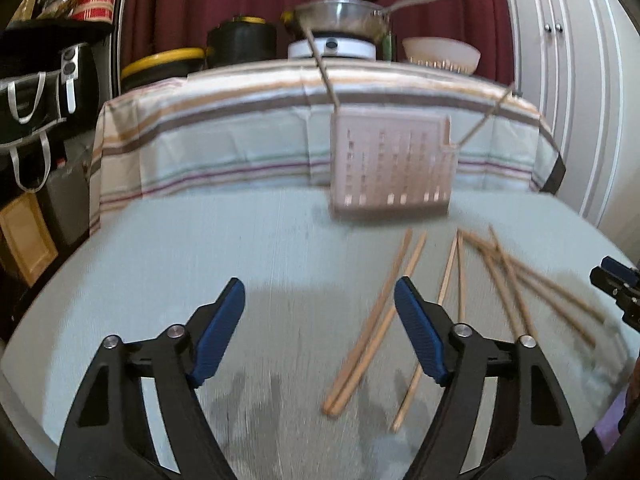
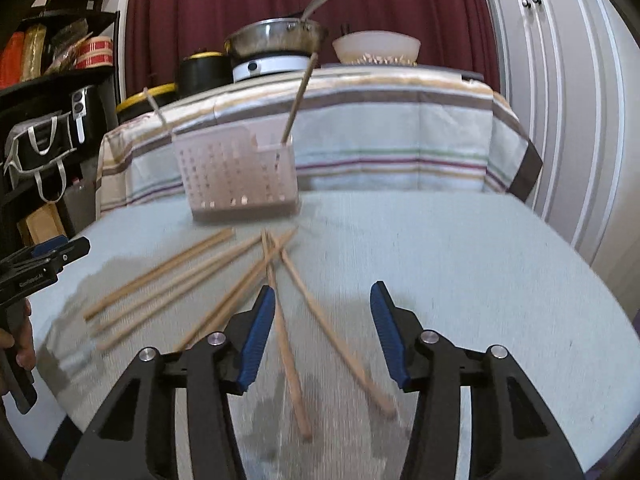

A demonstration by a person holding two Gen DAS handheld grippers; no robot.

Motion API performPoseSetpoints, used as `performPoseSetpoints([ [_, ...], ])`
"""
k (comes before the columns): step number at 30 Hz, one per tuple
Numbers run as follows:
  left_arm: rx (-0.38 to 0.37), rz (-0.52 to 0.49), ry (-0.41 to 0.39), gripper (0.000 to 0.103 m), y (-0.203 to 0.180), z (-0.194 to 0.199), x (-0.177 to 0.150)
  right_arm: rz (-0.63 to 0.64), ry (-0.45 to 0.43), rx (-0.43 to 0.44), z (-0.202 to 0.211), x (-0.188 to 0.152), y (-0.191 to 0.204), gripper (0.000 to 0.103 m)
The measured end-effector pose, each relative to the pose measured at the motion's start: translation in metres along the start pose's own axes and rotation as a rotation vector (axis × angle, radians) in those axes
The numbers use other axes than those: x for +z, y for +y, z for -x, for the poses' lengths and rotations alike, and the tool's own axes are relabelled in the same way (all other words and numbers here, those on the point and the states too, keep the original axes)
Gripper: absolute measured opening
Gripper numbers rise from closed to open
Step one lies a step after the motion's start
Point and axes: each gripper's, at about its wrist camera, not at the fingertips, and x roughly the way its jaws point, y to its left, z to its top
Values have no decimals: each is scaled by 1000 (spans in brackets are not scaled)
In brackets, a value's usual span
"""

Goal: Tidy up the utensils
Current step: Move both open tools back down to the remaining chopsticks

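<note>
Several wooden chopsticks (image 1: 376, 320) lie scattered on the pale cloth-covered table (image 1: 200, 248); they also show in the right wrist view (image 2: 224, 272). A pink perforated utensil basket (image 1: 390, 160) stands behind them with two chopsticks upright in it; it also shows in the right wrist view (image 2: 238, 176). My left gripper (image 1: 320, 304) is open and empty, just left of the nearest chopsticks. My right gripper (image 2: 322, 308) is open and empty, above two chopsticks (image 2: 292, 360) that run between its fingers.
A striped cloth (image 1: 256, 136) covers a higher surface behind the basket. On it stand a steel pan (image 1: 340, 16) on a burner, a white bowl (image 1: 440, 54) and black-and-yellow containers (image 1: 240, 42). Shelves and bags (image 1: 36, 92) are at left, white cupboard doors (image 1: 568, 80) at right.
</note>
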Motion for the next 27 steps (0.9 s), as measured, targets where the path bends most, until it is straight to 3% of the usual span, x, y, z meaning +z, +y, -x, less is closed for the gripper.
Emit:
performPoseSetpoints([
  [7, 23, 5, 35, 66, 6, -2, -26, -9, 35, 2, 1, -25, -4, 43],
  [17, 32, -6, 38, 65, 8, 1, -32, 21, 48, 38, 2, -36, 8, 39],
  [27, 29, 1, 45, 65, 10, 1, -38, 25, 77, 39, -2, -45, 10, 26],
])
